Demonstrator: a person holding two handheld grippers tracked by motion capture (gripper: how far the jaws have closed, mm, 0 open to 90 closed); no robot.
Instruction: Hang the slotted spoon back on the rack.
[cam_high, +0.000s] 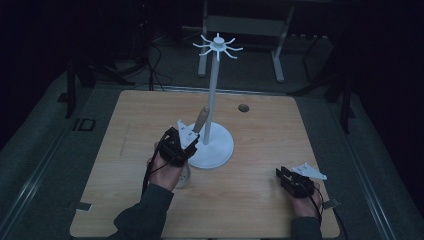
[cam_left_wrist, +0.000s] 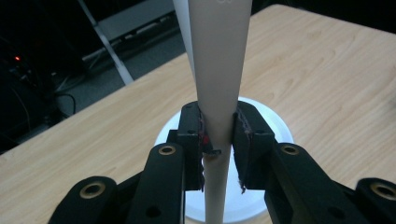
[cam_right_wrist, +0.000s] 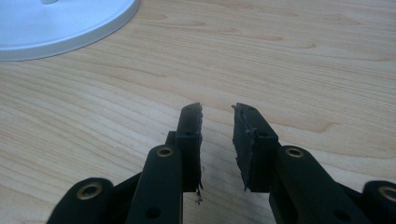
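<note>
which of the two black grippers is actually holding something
The left gripper: its jaws are clamped on a pale wooden handle in front of the white stand's round base. The right gripper is open above bare table.

Stand (cam_high: 214, 145) mid-table (cam_high: 260, 200). Left gripper (cam_high: 192, 135) just left of stand base, jaws round a handle (cam_high: 201, 120). Right gripper (cam_high: 282, 173) near table's front right, well apart.

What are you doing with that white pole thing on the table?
A person sits at a wooden table with tongs in each hand. The left tongs are shut on a pale stick with a wooden handle, held up in front of a white stand that has a round base and hooks on top. The right tongs are open, holding nothing, and rest low over the bare table off to the right. A clear glass sits by the left hand.
</note>
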